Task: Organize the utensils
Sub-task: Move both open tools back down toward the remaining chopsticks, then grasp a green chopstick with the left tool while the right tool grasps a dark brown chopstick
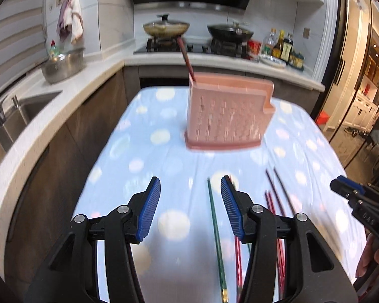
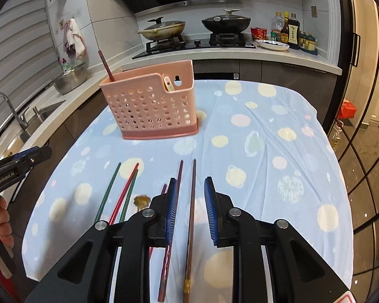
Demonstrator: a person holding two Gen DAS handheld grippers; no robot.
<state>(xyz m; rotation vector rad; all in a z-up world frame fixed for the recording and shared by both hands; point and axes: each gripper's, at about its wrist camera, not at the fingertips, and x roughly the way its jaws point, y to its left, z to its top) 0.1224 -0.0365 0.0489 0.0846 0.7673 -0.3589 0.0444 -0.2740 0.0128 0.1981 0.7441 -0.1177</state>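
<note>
A pink perforated utensil holder (image 1: 227, 116) (image 2: 149, 106) stands on the blue dotted tablecloth (image 2: 265, 139). A dark red chopstick (image 2: 106, 65) and a white spoon (image 2: 168, 83) stick out of it. Several chopsticks lie loose on the cloth nearer me. My left gripper (image 1: 190, 186) is open above the cloth, and a green chopstick (image 1: 216, 229) lies below it close to the right finger. My right gripper (image 2: 191, 184) is open too. A brown chopstick (image 2: 193, 202) lies in its gap untouched, with a purple one (image 2: 180, 174) by the left finger.
More green and red chopsticks (image 2: 125, 192) lie to the left on the cloth. A worktop with a sink (image 2: 38, 116) and a steel bowl (image 2: 70, 80) runs along the left. Behind the table are a stove with two pans (image 2: 224, 22) and bottles (image 2: 290, 31).
</note>
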